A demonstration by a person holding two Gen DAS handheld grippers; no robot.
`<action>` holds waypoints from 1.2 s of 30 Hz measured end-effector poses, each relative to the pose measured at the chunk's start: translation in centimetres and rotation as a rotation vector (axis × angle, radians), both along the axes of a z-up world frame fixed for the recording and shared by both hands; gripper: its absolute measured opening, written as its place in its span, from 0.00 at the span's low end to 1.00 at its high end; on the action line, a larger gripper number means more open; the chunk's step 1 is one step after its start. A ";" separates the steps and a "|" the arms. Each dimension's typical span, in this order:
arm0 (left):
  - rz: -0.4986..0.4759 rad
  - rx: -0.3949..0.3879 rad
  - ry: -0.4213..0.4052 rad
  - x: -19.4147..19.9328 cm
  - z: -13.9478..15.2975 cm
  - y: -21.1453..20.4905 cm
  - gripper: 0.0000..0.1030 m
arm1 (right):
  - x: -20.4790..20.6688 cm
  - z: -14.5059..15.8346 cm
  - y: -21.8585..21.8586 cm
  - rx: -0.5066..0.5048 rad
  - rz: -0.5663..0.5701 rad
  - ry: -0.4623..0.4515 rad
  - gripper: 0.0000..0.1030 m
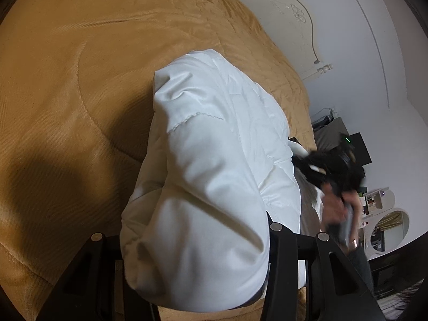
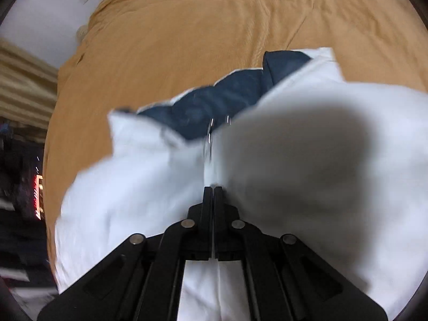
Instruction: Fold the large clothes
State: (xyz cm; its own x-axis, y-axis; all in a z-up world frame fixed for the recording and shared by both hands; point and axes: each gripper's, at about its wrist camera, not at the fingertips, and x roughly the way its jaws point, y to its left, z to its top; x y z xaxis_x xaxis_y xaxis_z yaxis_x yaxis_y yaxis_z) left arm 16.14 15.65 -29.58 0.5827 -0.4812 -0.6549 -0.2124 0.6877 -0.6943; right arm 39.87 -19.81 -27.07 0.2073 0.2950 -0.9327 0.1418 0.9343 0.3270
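A white puffy jacket (image 1: 208, 160) with a dark blue lining (image 2: 214, 104) lies bunched on a mustard-coloured bed quilt (image 1: 80, 80). In the left wrist view a thick wad of the jacket fills the gap of my left gripper (image 1: 184, 227), whose fingers press on it from both sides. At the jacket's right edge is my right gripper (image 1: 307, 160), blurred, with a hand (image 1: 334, 208) holding it. In the right wrist view, my right gripper (image 2: 213, 188) has its fingers together, pinching the white jacket (image 2: 133, 192) by the zipper seam. This view is motion-blurred.
The quilt (image 2: 214, 26) spreads far beyond the jacket on the left and far sides. A white carved headboard (image 1: 281, 13) stands against the wall. Dark bedside items (image 1: 342, 136) lie past the bed's right edge. A striped curtain (image 2: 24, 88) and dark furniture (image 2: 21, 187) flank the bed.
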 end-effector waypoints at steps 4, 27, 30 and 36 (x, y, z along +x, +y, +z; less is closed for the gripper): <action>-0.004 0.015 -0.010 -0.2 0.3 0.2 0.43 | -9.3 4.2 1.0 0.028 0.163 -0.047 0.04; -0.461 0.244 -0.366 2.5 16.1 -20.7 0.45 | -18.3 4.6 -10.7 0.151 0.186 -0.064 0.14; -0.543 0.309 -0.376 2.6 15.9 -26.2 0.45 | -20.3 9.2 -18.6 0.000 0.001 -0.192 0.91; -0.690 0.487 -0.347 0.4 11.2 -37.0 0.46 | -25.0 15.7 -27.0 -0.185 -0.173 -0.334 0.92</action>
State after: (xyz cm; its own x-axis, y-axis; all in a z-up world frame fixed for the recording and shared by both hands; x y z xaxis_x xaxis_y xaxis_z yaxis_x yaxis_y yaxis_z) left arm 16.53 -21.34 -18.35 0.4703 -0.5121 -0.7187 0.5210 0.8185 -0.2422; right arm 14.92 -46.78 -11.42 0.5393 0.0633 -0.8397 0.2167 0.9532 0.2110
